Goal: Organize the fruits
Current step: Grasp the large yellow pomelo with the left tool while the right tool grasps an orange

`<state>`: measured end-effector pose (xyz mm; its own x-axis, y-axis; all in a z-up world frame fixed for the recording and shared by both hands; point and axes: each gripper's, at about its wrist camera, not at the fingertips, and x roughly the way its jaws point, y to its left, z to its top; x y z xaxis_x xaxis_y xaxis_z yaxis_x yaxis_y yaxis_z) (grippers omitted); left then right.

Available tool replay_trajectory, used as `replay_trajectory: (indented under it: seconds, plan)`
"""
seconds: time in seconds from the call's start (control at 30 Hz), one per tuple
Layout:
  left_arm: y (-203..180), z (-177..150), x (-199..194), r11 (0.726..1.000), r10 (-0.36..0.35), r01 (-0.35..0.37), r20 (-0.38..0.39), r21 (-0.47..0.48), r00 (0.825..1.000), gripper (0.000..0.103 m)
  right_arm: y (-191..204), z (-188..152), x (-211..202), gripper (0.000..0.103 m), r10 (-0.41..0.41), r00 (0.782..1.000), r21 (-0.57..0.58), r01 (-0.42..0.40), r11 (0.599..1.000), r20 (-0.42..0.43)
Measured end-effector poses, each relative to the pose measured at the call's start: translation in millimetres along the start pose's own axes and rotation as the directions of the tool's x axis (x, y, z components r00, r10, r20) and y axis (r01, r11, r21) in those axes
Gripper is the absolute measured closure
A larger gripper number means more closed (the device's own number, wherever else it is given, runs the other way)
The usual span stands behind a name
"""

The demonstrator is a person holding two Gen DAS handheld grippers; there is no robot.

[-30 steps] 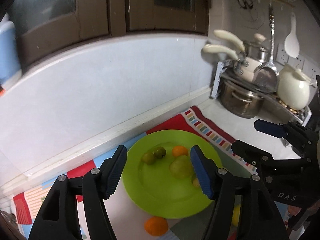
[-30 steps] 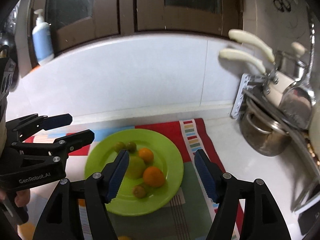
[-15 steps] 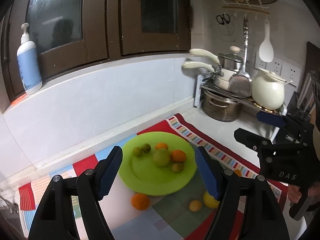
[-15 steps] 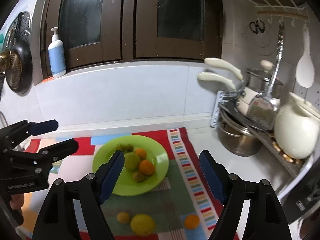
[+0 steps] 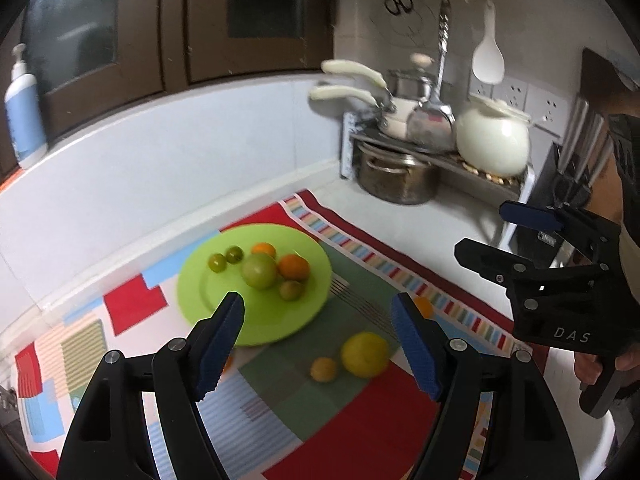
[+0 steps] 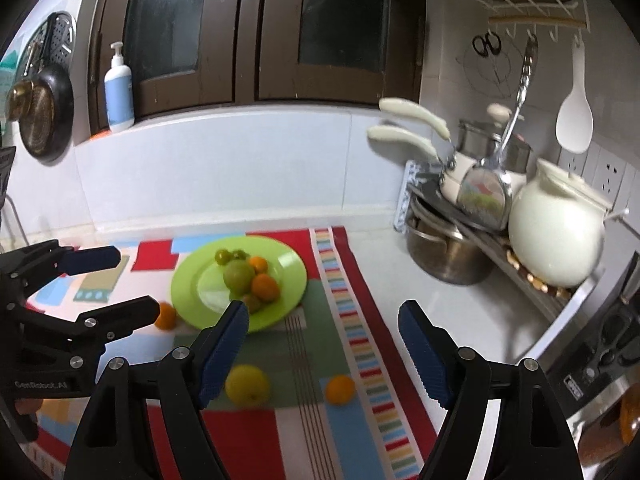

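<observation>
A green plate (image 5: 200, 286) (image 6: 188, 292) on the patchwork mat holds a green apple (image 5: 259, 270) (image 6: 238, 276), two oranges (image 5: 294, 267) and several small green fruits. Loose on the mat in front of it lie a yellow lemon (image 5: 365, 354) (image 6: 247, 385), a small brownish fruit (image 5: 323, 369) and a small orange (image 6: 340, 389). Another orange (image 6: 165, 316) sits by the plate's left rim. My left gripper (image 5: 318, 304) (image 6: 136, 282) hangs open above the mat, short of the plate. My right gripper (image 6: 323, 312) (image 5: 482, 228) hangs open beside it, also empty.
A rack at the back right carries a steel pot (image 6: 448, 256), cream-handled pans and a white ceramic pot (image 6: 556, 236). Utensils hang above it. A soap bottle (image 6: 119, 88) stands on the window ledge, and a pan (image 6: 40, 116) hangs at the left. White counter lies right of the mat (image 6: 360, 360).
Both grippers have drawn back from the plate, which now looks smaller and farther off. The loose fruits on the mat have come into view. Both pairs of jaws stand a little wider.
</observation>
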<state>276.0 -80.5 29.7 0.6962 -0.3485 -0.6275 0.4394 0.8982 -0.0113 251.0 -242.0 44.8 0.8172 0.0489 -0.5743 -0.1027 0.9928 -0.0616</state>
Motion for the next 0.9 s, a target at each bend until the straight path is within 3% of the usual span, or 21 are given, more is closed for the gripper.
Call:
replay_trajectory:
  seconds: [0.4, 0.6, 0.73, 0.9]
  plan:
    - [-22, -22, 47, 0.993, -0.077, 0.089, -0.139, 0.079, 0.987, 0.028, -21, -40, 32, 0.025, 0.018, 0.990, 0.032, -0.013, 0.999, -0.142]
    - [-24, -31, 76, 0.981, -0.128, 0.155, -0.215, 0.115, 0.968, 0.028, -22, -55, 54, 0.025, 0.023, 0.977, 0.031, -0.017, 0.999, -0.212]
    - [-24, -32, 98, 0.968, -0.162, 0.208, -0.279, 0.142, 0.946, 0.028, -21, -63, 71, 0.026, 0.031, 0.966, 0.029, -0.024, 0.999, -0.257]
    - [-30, -32, 118, 0.948, -0.156, 0.237, -0.340, 0.212, 0.927, 0.029, -24, -71, 89, 0.026, 0.046, 0.954, 0.040, -0.036, 0.999, -0.297]
